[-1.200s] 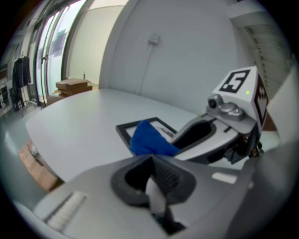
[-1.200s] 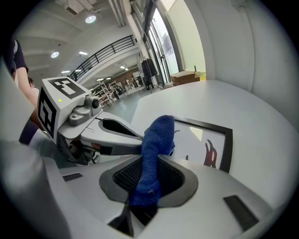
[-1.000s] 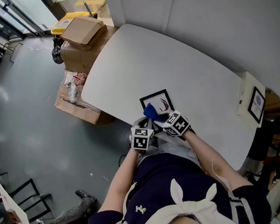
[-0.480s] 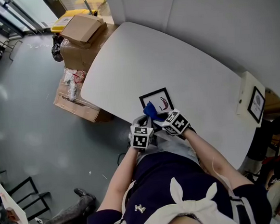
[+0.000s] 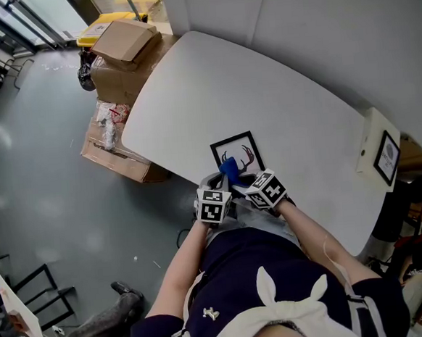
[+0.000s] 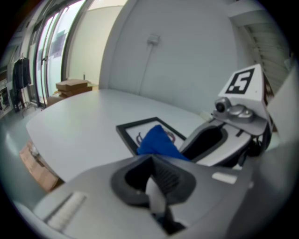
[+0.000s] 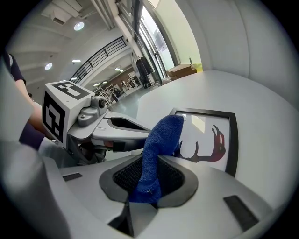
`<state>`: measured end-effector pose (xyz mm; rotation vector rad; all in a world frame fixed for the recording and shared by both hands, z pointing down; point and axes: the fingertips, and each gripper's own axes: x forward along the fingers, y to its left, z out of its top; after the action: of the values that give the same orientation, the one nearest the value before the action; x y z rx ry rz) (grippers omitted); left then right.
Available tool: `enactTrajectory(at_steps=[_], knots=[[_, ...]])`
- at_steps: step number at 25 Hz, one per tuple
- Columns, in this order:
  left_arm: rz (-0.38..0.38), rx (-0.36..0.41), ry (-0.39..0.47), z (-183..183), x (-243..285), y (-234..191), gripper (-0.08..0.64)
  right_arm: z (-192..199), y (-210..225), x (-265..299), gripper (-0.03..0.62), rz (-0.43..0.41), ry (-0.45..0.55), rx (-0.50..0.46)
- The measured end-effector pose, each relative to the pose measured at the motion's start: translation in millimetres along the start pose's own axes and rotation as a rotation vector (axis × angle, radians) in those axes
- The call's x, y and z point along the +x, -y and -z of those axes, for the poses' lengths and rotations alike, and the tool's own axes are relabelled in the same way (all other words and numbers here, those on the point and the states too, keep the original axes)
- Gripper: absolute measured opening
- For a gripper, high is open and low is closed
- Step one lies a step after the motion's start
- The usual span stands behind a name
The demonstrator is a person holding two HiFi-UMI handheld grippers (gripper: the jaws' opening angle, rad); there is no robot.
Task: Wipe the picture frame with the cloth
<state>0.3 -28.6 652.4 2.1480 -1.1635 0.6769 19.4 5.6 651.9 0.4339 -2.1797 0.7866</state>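
The white table (image 5: 263, 94) fills most of the room's corner, with cardboard boxes (image 5: 119, 62) stacked on the floor beside its far end. The picture frame (image 5: 240, 149) lies flat close to the table's near edge, right in front of the person. The right gripper (image 7: 148, 184) is clamped on the blue cloth (image 7: 161, 140), whose free end reaches over the frame's near side, and just beside it the left gripper (image 6: 152, 186) has its jaws pressed together on nothing
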Motion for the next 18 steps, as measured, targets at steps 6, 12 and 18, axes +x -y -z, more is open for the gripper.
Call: enactTrajectory(at_steps=[6,12,18], knots=[[-0.001,0.001,-0.006,0.6,-1.2,-1.1,0.003,3.6,-8.1,0.7,0.089,0.026,-0.042,-0.074],[0.007,0.0,-0.001,-0.9,0.3,-0.3,0.003,7.7,-10.9,-0.2,0.089,0.043,-0.089,-0.139],[0.002,0.012,-0.009,2.8,1.2,-2.6,0.003,10.4,-7.0,-3.1,0.089,0.085,-0.162,-0.293]])
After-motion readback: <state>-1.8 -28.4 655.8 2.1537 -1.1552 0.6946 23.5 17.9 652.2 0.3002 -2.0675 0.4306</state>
